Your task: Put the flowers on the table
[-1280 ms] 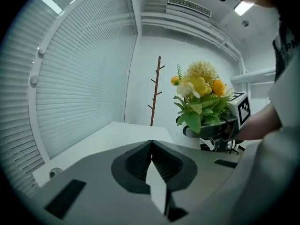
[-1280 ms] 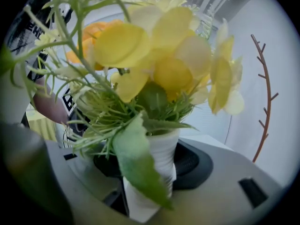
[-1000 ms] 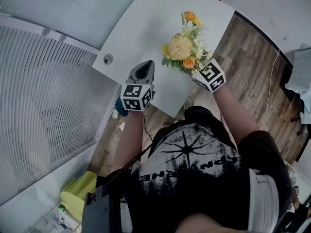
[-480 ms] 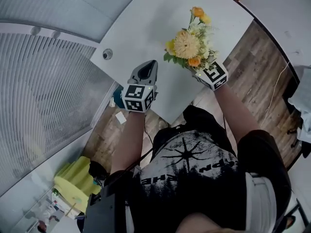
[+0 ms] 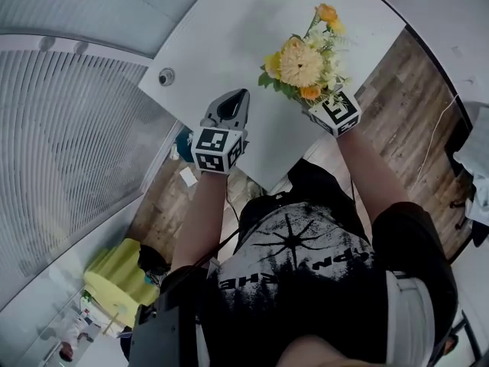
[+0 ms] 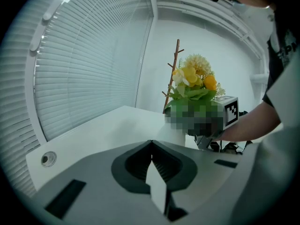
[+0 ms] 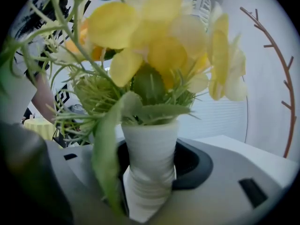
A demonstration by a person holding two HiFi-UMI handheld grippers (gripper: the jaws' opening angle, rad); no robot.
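Note:
A bunch of yellow and orange flowers stands in a white ribbed vase. My right gripper is shut on the vase's lower part, over the white table near its front right edge. The blooms fill the right gripper view. Whether the vase's base touches the table is hidden. My left gripper hangs over the table's near edge, left of the flowers. Its jaws meet with nothing between them. In the left gripper view, the flowers and the right gripper's marker cube show ahead to the right.
A round metal grommet is set in the table's left corner. Window blinds run along the left. Wooden floor lies to the right of the table. A brown branch-shaped stand rises behind the table. A yellow-green thing lies on the floor.
The right gripper has carried the flowers a little farther over the table. The left gripper has stayed at the near edge, still shut.

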